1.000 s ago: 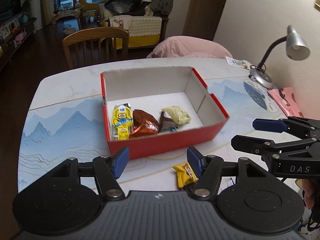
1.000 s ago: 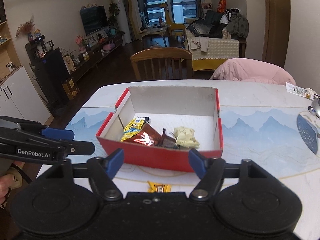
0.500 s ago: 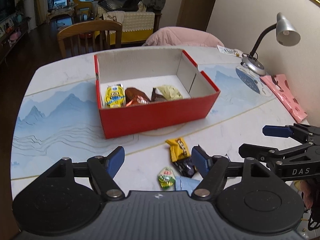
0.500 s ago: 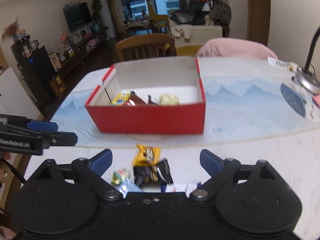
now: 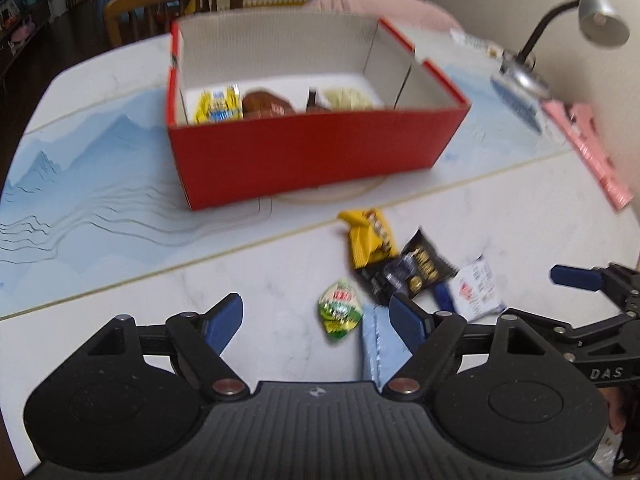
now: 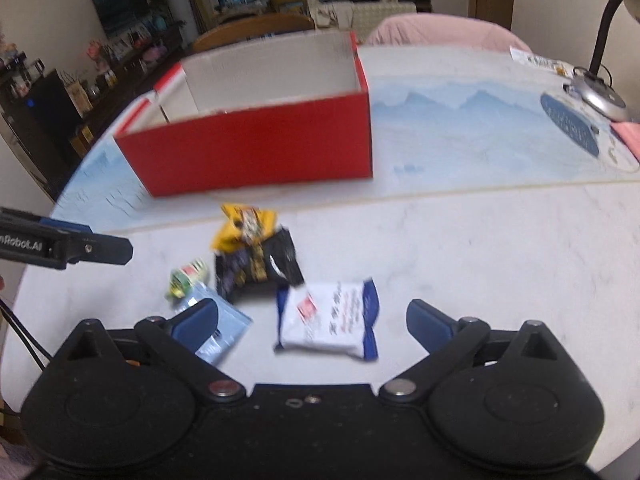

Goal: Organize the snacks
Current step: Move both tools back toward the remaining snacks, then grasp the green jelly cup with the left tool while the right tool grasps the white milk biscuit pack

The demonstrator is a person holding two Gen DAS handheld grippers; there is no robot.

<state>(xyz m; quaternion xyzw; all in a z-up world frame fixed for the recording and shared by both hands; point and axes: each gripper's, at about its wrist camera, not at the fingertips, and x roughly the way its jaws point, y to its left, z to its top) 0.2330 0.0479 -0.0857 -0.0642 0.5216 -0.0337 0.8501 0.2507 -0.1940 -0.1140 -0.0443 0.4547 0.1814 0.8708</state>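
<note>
A red box [image 5: 312, 152] with white inside holds several snacks: a yellow packet [image 5: 218, 105], a brown one [image 5: 266, 104] and a pale one [image 5: 346, 98]. In front of it loose snacks lie on the table: a yellow packet [image 5: 368, 236], a black packet [image 5: 408, 272], a green candy [image 5: 340, 312], a light-blue packet [image 5: 378, 344] and a white-and-blue packet [image 6: 330, 320]. My left gripper [image 5: 316, 318] is open, low above the green candy. My right gripper [image 6: 312, 320] is open, just above the white-and-blue packet. The box [image 6: 252, 148] shows in the right wrist view too.
A desk lamp [image 5: 576, 20] and a pink booklet [image 5: 592, 148] sit at the table's right edge. A wooden chair [image 5: 172, 4] and a pink-covered chair [image 6: 440, 32] stand behind the table. The blue mountain-print mat [image 5: 80, 168] lies under the box.
Both grippers have pulled back from the box and dropped lower toward the loose snacks at the front of the table. Both stay open.
</note>
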